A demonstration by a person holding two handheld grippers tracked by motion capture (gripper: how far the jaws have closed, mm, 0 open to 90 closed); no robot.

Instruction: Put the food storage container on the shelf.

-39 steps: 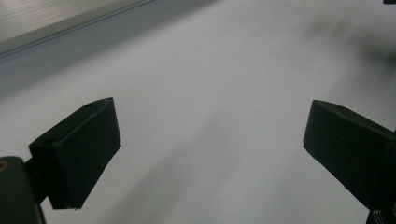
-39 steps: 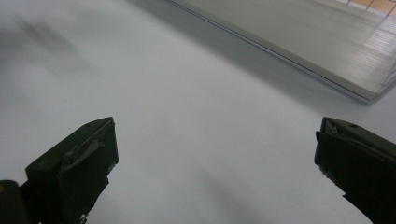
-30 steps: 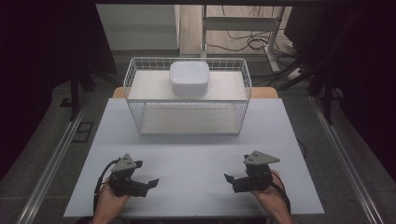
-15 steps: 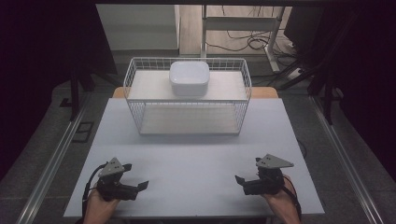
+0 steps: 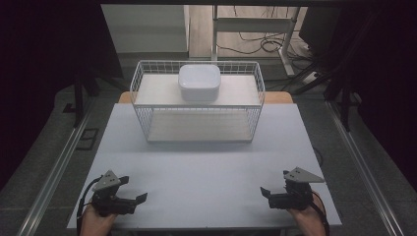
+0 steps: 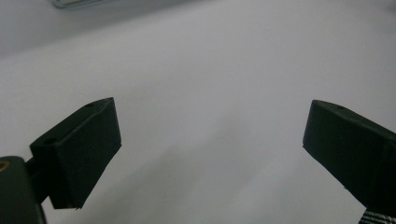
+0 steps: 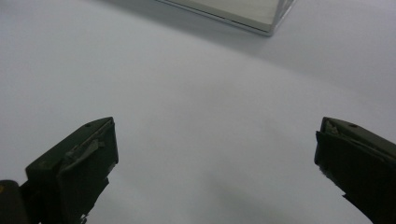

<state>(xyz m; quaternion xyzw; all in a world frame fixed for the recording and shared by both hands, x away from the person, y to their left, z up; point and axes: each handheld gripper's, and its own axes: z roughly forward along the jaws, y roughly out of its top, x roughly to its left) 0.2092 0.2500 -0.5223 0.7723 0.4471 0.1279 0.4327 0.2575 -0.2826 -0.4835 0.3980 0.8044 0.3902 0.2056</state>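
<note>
Sitting on top of the wire basket (image 5: 147, 115) at the far edge of the desk (image 5: 206, 167) is a white box (image 5: 199, 82). The left gripper (image 5: 136, 193) and right gripper (image 5: 263, 191) rest near the desk's front corners, fingers wide apart, holding nothing.

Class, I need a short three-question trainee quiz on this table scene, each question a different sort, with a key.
1. True or false: the white container rests on the upper shelf of the wire rack.
2. Multiple choice: the left claw is A) open and empty, B) shut on the container, C) inside the rack.
3. Fill in: the right claw sits near the table's ____ edge, far from the rack.

Key: 1 true; 2 A; 3 near.
</note>
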